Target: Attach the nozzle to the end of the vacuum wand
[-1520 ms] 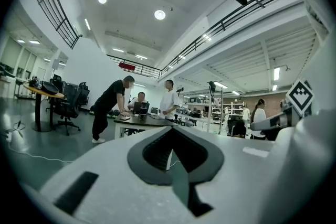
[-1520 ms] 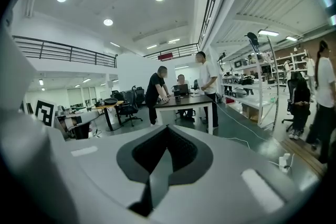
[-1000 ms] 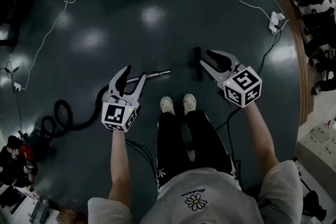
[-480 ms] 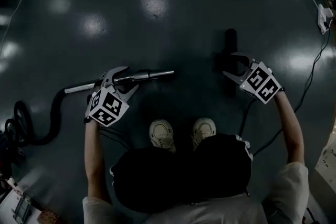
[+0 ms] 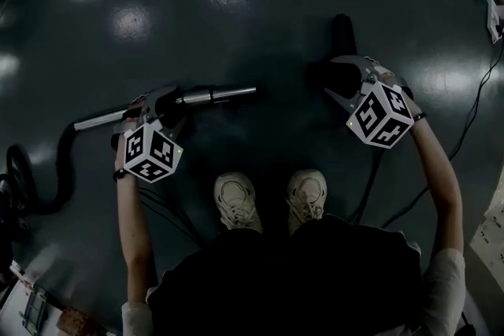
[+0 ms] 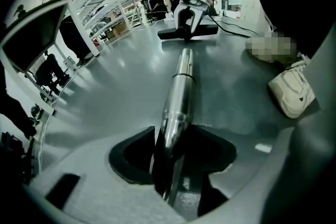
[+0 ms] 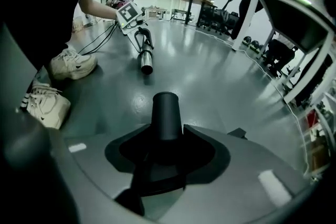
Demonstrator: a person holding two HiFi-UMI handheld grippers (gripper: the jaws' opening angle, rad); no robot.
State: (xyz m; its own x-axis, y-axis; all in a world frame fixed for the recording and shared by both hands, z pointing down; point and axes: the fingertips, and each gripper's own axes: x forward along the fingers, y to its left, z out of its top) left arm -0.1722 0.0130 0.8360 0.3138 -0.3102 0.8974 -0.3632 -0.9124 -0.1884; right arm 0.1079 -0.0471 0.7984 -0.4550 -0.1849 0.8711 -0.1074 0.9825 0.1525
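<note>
A silver vacuum wand [image 5: 213, 96] lies on the dark floor, its free end pointing right at the black nozzle [image 5: 340, 31]. My left gripper [image 5: 161, 102] straddles the wand's thicker part. In the left gripper view the wand [image 6: 181, 86] runs out between the pads, which have just been closing and now press on it. My right gripper [image 5: 340, 81] sits over the nozzle's neck. In the right gripper view the neck [image 7: 167, 113] fills the gap between the jaws, which have just been closing onto it. It points at the wand's open end [image 7: 146, 60].
A black hose [image 5: 39, 193] curls away from the wand at the left. The person's white shoes [image 5: 236, 201] stand just behind the gap between wand and nozzle. Cables [image 5: 465, 114] trail across the floor on the right. Desks, chairs and other people stand far off.
Both grippers have dropped from above the floor. The left one came down over the wand and the right one over the nozzle's neck. The head camera has sunk lower.
</note>
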